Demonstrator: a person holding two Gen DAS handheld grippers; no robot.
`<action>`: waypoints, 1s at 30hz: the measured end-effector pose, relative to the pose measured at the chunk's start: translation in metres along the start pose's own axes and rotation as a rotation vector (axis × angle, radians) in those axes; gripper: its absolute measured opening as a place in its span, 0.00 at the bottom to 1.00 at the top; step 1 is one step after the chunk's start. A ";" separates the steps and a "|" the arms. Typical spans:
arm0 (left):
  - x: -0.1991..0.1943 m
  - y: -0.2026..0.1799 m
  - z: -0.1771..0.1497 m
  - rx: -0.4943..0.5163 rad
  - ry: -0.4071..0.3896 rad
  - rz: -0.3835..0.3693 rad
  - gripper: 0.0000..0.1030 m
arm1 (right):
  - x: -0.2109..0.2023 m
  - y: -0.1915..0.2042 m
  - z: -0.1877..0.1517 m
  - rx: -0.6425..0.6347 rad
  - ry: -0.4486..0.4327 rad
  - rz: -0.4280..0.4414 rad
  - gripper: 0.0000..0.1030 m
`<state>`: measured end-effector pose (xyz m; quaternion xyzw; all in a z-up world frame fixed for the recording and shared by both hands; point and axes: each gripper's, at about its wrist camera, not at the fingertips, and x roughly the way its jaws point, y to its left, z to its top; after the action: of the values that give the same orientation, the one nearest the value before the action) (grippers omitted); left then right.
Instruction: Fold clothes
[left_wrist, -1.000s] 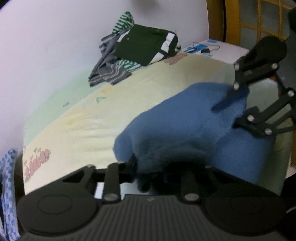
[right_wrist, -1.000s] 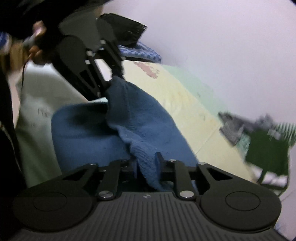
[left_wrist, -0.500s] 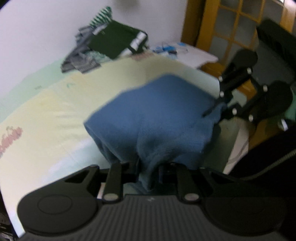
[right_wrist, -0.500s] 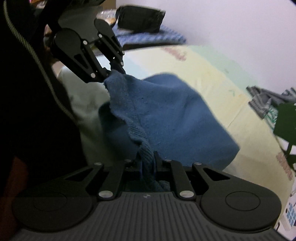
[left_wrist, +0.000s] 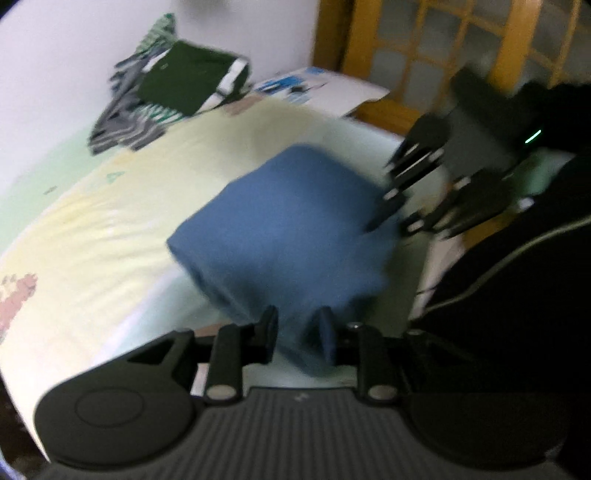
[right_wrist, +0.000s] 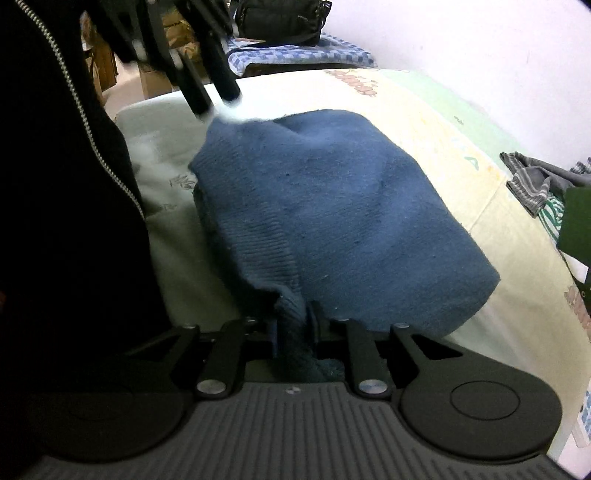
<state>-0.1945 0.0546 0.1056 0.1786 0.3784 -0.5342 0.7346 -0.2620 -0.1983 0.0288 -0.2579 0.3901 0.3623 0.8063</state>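
A blue knit sweater (left_wrist: 295, 221) lies doubled over on the pale yellow and green bed sheet (left_wrist: 110, 240), near the bed's front edge. My left gripper (left_wrist: 297, 326) is shut on one near corner, and blue fabric fills the gap between its fingers. In the right wrist view the sweater (right_wrist: 332, 206) spreads flat ahead. My right gripper (right_wrist: 293, 325) is shut on the ribbed hem at the other near corner. The left gripper (right_wrist: 219, 107) shows blurred at the sweater's far corner. The right gripper (left_wrist: 391, 218) shows blurred at the sweater's right edge.
A pile of green, striped and grey clothes (left_wrist: 166, 92) sits at the far end by the wall. A wooden glazed door (left_wrist: 424, 55) stands beyond. A black bag (right_wrist: 280, 18) rests on a blue checked cloth (right_wrist: 303, 55). The person's dark zipped jacket (right_wrist: 55, 184) is close on the left.
Both grippers have come down and toward the person with the sweater's edge. The raised fabric now lies flat over the lower layer on the bed.
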 end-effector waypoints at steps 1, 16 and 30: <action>-0.008 0.002 0.002 0.007 -0.002 -0.017 0.32 | 0.000 0.002 -0.001 -0.003 0.000 -0.003 0.16; 0.108 -0.015 0.000 -0.317 -0.028 0.256 0.36 | -0.049 -0.029 -0.016 0.256 -0.105 0.107 0.22; 0.111 -0.032 -0.008 -0.356 -0.015 0.313 0.41 | 0.009 -0.067 -0.021 0.512 -0.193 -0.080 0.31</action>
<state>-0.2110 -0.0243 0.0222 0.0986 0.4289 -0.3400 0.8311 -0.2151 -0.2502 0.0188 -0.0251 0.3798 0.2424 0.8924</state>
